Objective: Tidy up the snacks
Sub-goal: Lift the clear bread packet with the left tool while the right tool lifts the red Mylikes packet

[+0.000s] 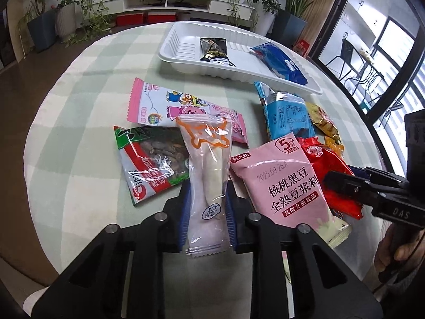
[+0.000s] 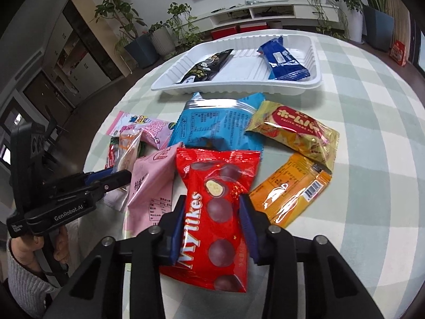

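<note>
Blue-padded fingers of the left gripper [image 1: 204, 207] are closed on a translucent white pouch [image 1: 205, 170], gripping its lower half from both sides; the pouch runs lengthwise between them, its orange-printed top pointing away. Just left of these fingers lies a green-and-red nut packet [image 1: 151, 159]. Just right lies a pink soy-drink sachet [image 1: 284, 183], touching the pouch's neighbours. Beyond the pouch top sits a pink cartoon wrapper [image 1: 180, 106], partly under the pouch.

Fingers of the right gripper [image 2: 212, 212] press on both sides of a red Mylikes bag [image 2: 215, 207], which lies lengthwise between them and is pinched in at the pads. Left of these fingers the sachet overlaps the bag's edge. Right of them lies an orange packet [image 2: 292, 196], apart from the bag. Beyond the fingers a light-blue bag [image 2: 212, 125] lies with its printed back up, its near edge under the red bag's top. A gold pie wrapper [image 2: 294, 130] sits to the far right, overlapping the orange packet's far end.

Farthest out, on the green-checked desk [image 2: 372, 133], stands a white tray [image 2: 239, 87]. It holds a black packet [image 2: 207, 66] on the left and a dark-blue packet [image 2: 284, 58] on the right, well apart.

A hand [image 2: 24, 250] in a grey sleeve holds the left gripper's handle.
</note>
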`<state>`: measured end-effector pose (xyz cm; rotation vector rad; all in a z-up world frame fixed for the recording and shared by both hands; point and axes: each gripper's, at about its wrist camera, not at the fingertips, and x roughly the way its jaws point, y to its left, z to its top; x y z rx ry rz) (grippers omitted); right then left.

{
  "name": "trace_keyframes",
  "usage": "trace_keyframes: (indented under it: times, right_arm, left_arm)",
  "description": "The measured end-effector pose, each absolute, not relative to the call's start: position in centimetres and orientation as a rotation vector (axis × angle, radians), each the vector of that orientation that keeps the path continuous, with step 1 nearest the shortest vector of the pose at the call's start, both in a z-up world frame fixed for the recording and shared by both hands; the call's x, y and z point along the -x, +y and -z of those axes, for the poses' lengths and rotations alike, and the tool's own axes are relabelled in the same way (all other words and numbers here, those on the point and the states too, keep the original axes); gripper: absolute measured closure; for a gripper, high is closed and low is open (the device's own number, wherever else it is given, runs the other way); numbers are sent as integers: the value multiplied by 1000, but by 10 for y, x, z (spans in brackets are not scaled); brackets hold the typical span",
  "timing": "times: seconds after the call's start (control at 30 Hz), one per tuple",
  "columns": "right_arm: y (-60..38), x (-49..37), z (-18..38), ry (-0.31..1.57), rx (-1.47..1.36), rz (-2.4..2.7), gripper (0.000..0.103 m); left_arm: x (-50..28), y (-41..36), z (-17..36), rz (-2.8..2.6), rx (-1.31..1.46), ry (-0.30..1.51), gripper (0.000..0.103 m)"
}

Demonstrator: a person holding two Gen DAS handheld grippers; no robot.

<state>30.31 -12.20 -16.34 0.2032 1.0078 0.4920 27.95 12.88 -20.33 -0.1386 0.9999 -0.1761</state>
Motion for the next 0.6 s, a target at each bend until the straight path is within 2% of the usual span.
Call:
trace_keyframes:
  times: [0.13,0.6]
  right_arm:
    - [-131,-305,164,1010,-256,-506,67]
    - [-159,-300,162,1017,-453,-564,68]
  left_arm:
    - [-277,133,203,184,175,998,85]
    - [-258,140,183,214,237,964,85]
